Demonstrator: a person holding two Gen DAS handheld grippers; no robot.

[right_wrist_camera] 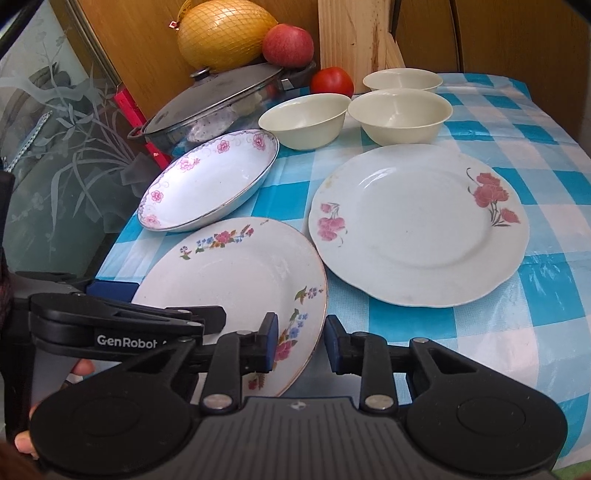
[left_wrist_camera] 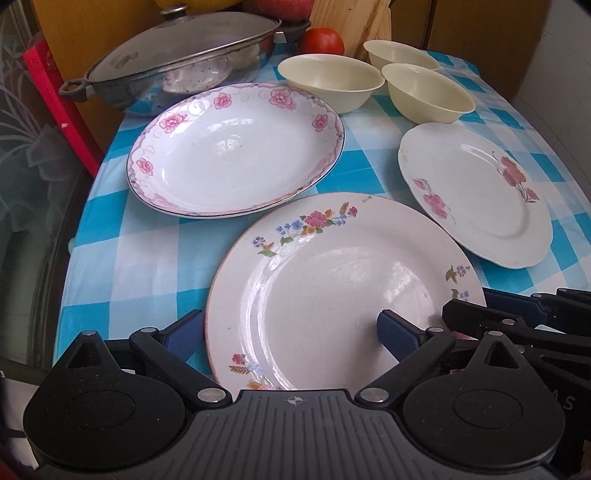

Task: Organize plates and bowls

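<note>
A white plate with many-coloured flowers [left_wrist_camera: 332, 295] [right_wrist_camera: 236, 266] lies nearest, on the blue checked cloth. My right gripper [right_wrist_camera: 301, 343] is shut on its right rim, one pad on top and one against the outer edge. My left gripper [left_wrist_camera: 290, 328] is open: one finger sits outside the plate's left rim and the other over its middle. Behind are a deep plate with a pink-flowered rim [left_wrist_camera: 236, 155] [right_wrist_camera: 210, 181], a plate with red flowers [left_wrist_camera: 480, 199] [right_wrist_camera: 417, 229] and three cream bowls [left_wrist_camera: 328, 81] [left_wrist_camera: 428, 92] [left_wrist_camera: 400, 53].
A lidded metal pan [right_wrist_camera: 221, 96] stands at the back left, with a netted yellow fruit [right_wrist_camera: 225, 33] and an apple [right_wrist_camera: 288, 44] behind it. A tomato [right_wrist_camera: 331, 81] and a wooden board [right_wrist_camera: 351, 37] sit behind the bowls. The table's left edge meets a frosted glass panel [right_wrist_camera: 55, 147].
</note>
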